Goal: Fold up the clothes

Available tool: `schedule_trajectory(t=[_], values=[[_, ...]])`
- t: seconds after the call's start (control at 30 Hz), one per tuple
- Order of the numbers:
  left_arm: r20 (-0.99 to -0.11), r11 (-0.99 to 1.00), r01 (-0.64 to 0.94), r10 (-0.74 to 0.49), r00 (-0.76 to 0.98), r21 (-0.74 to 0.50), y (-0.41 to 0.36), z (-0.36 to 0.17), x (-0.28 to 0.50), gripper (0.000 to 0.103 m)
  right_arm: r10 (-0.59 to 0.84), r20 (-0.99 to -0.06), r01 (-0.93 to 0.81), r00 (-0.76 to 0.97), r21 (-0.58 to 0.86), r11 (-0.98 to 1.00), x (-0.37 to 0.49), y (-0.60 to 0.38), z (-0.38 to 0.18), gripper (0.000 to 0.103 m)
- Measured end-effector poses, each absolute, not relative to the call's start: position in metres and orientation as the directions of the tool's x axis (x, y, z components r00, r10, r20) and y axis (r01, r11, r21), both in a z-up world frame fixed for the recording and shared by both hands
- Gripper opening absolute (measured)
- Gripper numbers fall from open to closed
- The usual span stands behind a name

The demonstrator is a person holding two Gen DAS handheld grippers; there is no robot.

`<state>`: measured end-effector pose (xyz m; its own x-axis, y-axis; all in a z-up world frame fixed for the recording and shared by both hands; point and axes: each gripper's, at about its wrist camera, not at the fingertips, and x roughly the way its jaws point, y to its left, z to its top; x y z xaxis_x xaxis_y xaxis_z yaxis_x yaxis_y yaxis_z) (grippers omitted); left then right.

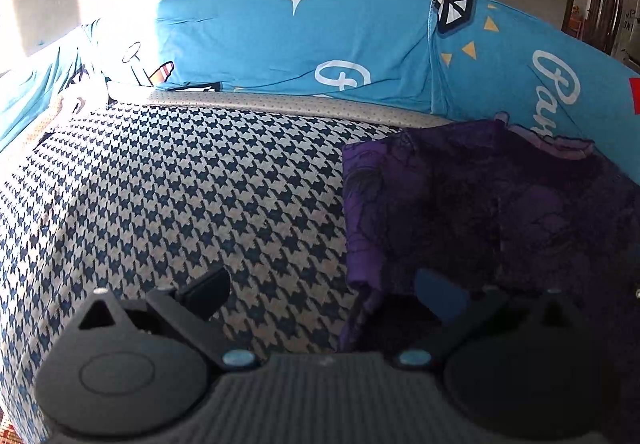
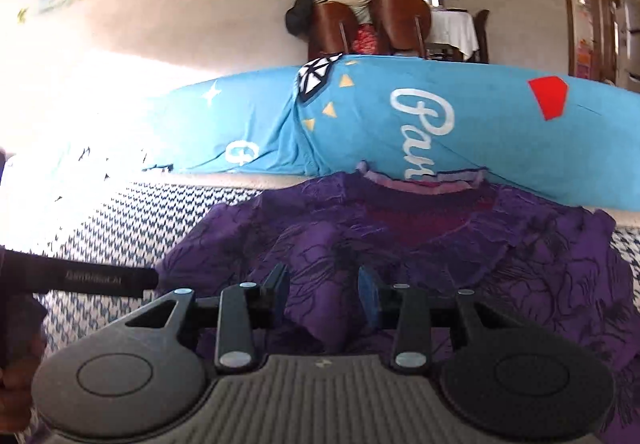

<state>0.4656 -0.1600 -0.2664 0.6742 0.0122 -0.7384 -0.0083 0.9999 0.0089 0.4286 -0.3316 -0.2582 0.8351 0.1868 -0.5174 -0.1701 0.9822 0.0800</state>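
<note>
My right gripper (image 2: 324, 294) sits directly over the crumpled purple printed garment (image 2: 400, 244) on the houndstooth sofa seat (image 1: 180, 184), jaws half-open around a raised fold, not clamped. My left gripper (image 1: 324, 292), jaws wide, holds nothing at the garment's left edge; the cloth lies to its right.

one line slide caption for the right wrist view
Right claw open over a purple garment on the houndstooth cushion.
</note>
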Motion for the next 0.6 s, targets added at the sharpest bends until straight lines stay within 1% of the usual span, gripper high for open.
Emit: schedule_trajectory(t=[0.07,0.13,0.3,0.4,0.53,0.57,0.6], values=[[-0.747,1.0,-0.012,0.016,0.665,0.01,-0.159,-0.269,0.474,0.103,0.176,-0.522,-0.191,0.835,0.025,0.981,0.431,-0.323,-0.265,0.039],[-0.755,1.0,-0.017,0.02,0.655,0.012,-0.158,-0.272,0.482,0.103,0.18,-0.53,-0.212,0.829,0.001,0.977,0.434,-0.317,-0.27,0.039],[-0.771,0.999,-0.049,0.042,0.636,0.014,-0.15,-0.276,0.499,0.103,0.191,-0.533,-0.278,0.824,-0.085,0.957,0.438,-0.3,-0.28,0.05],[-0.774,0.998,-0.053,0.048,0.631,0.018,-0.148,-0.279,0.504,0.103,0.179,-0.549,-0.3,0.817,-0.14,0.944,0.443,-0.29,-0.289,0.051],[-0.777,0.999,-0.045,0.049,0.628,0.026,-0.149,-0.281,0.504,0.103,0.129,-0.559,-0.266,0.819,-0.171,0.949,0.454,-0.288,-0.301,0.05],[-0.776,0.999,-0.042,0.049,0.629,0.029,-0.15,-0.28,0.503,0.103,0.117,-0.561,-0.257,0.819,-0.178,0.95,0.456,-0.288,-0.304,0.049],[-0.774,0.999,-0.039,0.049,0.631,0.032,-0.151,-0.28,0.502,0.103,0.105,-0.563,-0.247,0.82,-0.183,0.951,0.459,-0.288,-0.307,0.043]])
